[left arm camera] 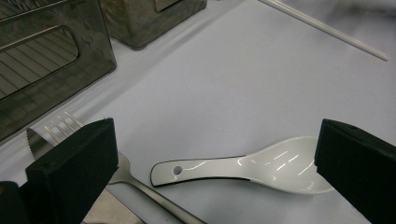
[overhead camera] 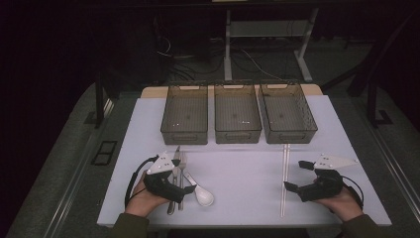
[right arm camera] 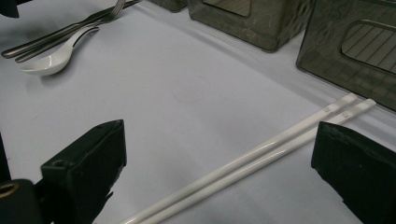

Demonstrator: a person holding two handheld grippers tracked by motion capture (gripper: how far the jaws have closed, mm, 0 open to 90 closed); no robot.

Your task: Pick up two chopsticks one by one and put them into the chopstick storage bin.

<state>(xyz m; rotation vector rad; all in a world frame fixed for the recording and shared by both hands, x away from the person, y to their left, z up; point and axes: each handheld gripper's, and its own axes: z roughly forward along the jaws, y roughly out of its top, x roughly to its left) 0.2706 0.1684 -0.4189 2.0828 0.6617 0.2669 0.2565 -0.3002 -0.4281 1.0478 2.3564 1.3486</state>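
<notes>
**A:** so where's everything sitting? The left hand-held gripper [left arm camera: 210,172] has its jaws spread wide with nothing in them. The white spoon [left arm camera: 247,165] lies flat on the table [overhead camera: 237,173] between them, beside the fork [left arm camera: 70,128] and knife [left arm camera: 35,140].

**B:** yep, and the right hand-held gripper [right arm camera: 217,179] is wide open too, holding nothing, with the white chopsticks [right arm camera: 261,156] lying side by side between its jaws. Three grey bins [overhead camera: 237,119] sit in a row further back.
</notes>
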